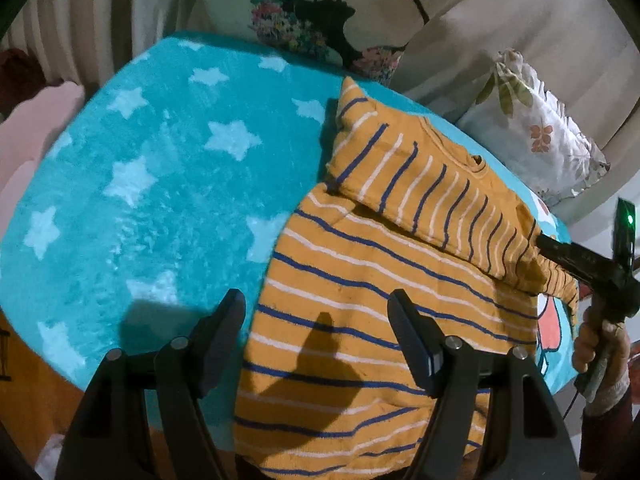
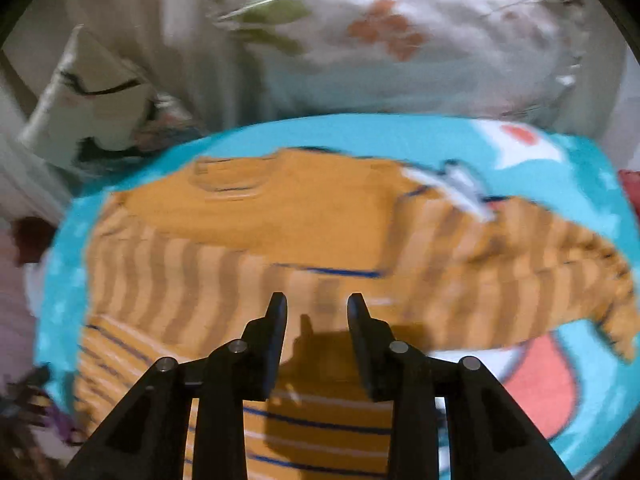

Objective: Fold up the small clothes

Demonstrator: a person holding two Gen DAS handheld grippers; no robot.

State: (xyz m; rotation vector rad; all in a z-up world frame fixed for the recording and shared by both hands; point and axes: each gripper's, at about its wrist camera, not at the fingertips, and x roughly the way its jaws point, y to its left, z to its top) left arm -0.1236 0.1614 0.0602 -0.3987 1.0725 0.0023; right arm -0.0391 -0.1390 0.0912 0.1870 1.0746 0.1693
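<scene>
The left gripper [image 1: 316,308] hangs with its jaws spread wide and nothing between them, one finger over the teal star blanket [image 1: 152,184], the other over the striped sweater [image 1: 360,280]. The right gripper [image 2: 316,308] also stands parted with nothing between its fingers, poised above the sweater's [image 2: 256,216] body; its own view is smeared with motion blur. In the left wrist view, though, the right gripper [image 1: 560,254] shows at the far right edge, and its tip meets the end of the folded sleeve; whether it pinches the cloth there I cannot tell.

The sweater (mustard yellow with navy and white stripes) lies spread on the blanket toward its right side, hem reaching the near edge. One sleeve [image 1: 432,184] is folded across the chest, running diagonally just below the neckline. In the right wrist view the other sleeve [image 2: 540,264] stretches out toward the blanket's right edge, over a cartoon print.

Beyond the blanket's far edge lean a cushion with a drawn face [image 1: 340,12] and a leaf-patterned pillow [image 1: 532,132].
</scene>
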